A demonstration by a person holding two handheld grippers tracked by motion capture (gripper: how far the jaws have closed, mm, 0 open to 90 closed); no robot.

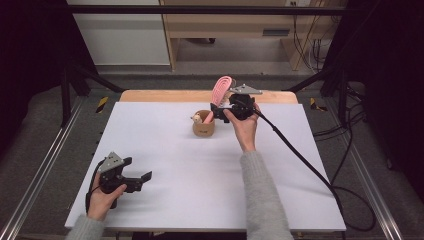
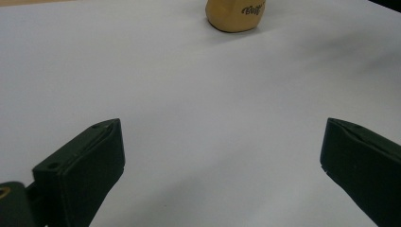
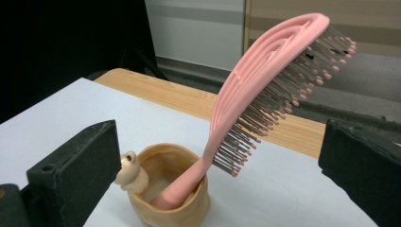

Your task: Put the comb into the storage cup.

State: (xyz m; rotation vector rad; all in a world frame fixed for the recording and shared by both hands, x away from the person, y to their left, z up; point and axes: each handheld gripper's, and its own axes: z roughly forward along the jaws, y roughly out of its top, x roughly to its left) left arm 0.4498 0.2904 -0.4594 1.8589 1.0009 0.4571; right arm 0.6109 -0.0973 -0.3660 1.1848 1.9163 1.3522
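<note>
The pink hairbrush point(image 3: 265, 90) stood handle-down in the tan wooden cup point(image 3: 170, 198) on the white tabletop point(image 1: 200, 170) — handle tip hidden inside. The right gripper point(image 1: 220, 111) had its fingers released beside it; the left gripper point(image 1: 142, 179) rested spread, empty — the cup's top cut off in its view

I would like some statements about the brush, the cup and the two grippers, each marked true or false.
1. The pink brush stands handle-down in the cup. True.
2. The right gripper is shut on the brush. False: its jaws are wide open, with the brush between them but touching neither pad.
3. The left gripper is open and holds nothing. True.
4. The cup lies on its side. False: it stands upright on the white table.
5. The brush's bristles point down into the cup. False: the bristled head sticks out above the rim.
</note>
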